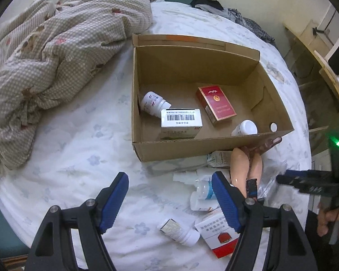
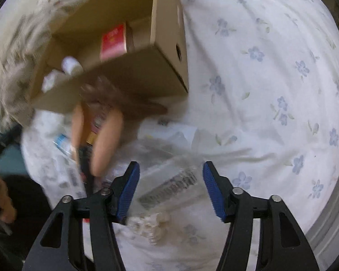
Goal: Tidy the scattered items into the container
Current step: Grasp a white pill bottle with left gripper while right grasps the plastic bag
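Note:
An open cardboard box sits on the bed. Inside lie a red pack, a white barcode box and two white bottles. In front of it lie a doll, a white bottle, a red-and-white pack and a clear bottle with a blue label. My left gripper is open and empty above these. My right gripper is open over a clear plastic packet with a barcode; the box and doll are blurred there.
A crumpled checked quilt lies left of the box. Dark clothes are piled at the bed's far end. A wooden desk stands to the right of the bed. The floral sheet stretches right of the box.

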`<action>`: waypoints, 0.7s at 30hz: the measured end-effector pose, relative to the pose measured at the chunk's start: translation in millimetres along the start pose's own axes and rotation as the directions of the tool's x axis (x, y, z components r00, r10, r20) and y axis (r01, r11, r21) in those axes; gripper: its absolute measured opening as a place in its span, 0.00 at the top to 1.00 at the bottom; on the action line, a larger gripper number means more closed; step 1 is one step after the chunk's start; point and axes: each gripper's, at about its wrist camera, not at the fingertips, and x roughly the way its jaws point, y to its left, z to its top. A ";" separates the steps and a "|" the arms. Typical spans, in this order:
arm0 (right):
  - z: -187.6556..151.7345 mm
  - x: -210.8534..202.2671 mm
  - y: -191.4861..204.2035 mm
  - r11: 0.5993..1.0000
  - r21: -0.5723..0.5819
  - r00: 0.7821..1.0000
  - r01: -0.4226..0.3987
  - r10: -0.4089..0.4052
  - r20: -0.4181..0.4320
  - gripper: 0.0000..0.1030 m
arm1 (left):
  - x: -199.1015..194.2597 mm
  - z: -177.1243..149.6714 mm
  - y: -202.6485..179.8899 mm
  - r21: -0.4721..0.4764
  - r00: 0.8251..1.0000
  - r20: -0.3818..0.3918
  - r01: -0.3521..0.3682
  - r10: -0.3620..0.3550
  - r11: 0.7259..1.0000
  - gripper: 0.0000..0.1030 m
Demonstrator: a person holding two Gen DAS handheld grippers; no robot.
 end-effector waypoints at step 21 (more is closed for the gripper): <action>-20.8 -8.3 -19.4 0.948 -0.128 0.957 -0.290 0.284 -0.064 0.59 | 1.6 1.0 2.6 -0.045 0.997 -0.006 0.073 -0.074 0.996 0.26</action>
